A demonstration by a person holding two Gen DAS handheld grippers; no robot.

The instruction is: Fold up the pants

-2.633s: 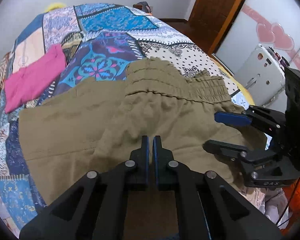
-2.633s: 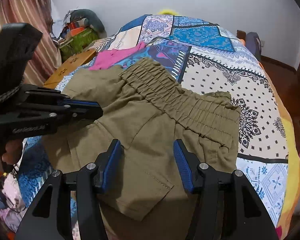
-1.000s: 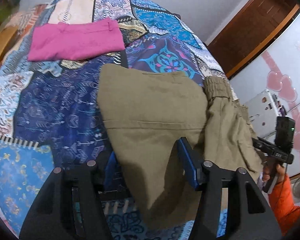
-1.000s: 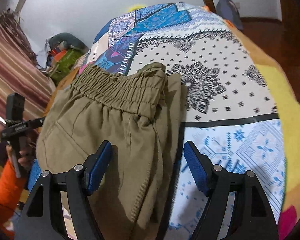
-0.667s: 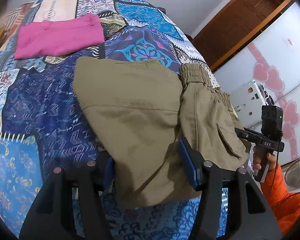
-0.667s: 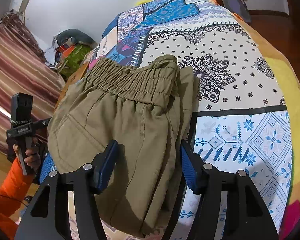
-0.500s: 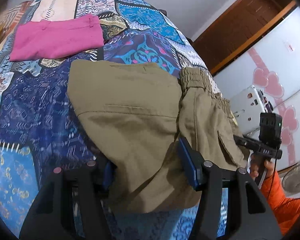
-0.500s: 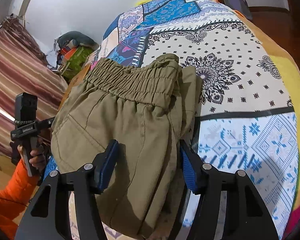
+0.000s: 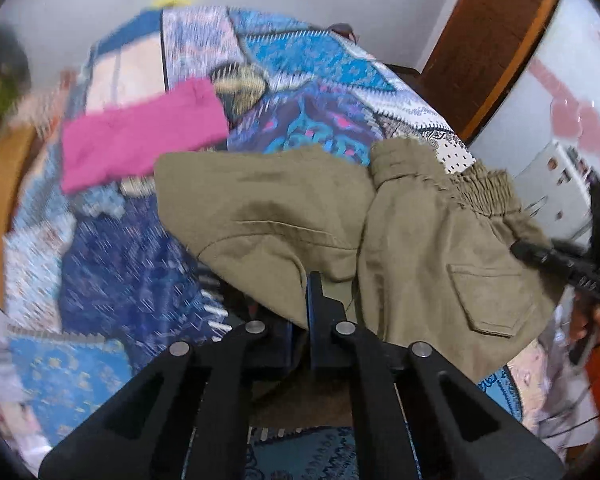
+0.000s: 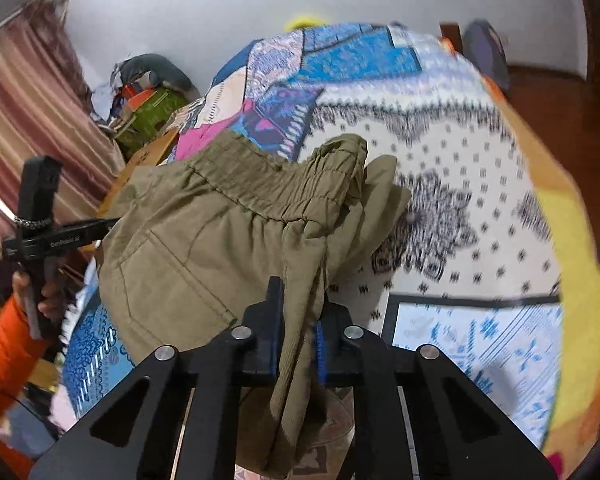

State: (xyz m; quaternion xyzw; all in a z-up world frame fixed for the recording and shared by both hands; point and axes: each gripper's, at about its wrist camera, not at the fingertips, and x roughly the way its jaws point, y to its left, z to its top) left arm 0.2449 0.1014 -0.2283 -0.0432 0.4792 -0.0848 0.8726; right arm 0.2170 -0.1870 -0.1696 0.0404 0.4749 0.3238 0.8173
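Olive pants are spread on the patchwork bedspread, their near edge lifted off it. One fold is clamped by the left gripper; bunched fabric beside the waistband is pinched by the right gripper.

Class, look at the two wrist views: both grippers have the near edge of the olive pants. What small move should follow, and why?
Probably carry the near edge up and over toward the elastic waistband. The left gripper and right gripper are each shut on the olive pants, one at each near corner, and the cloth there already hangs clear of the patchwork bedspread, so a fold away from the person looks ready.
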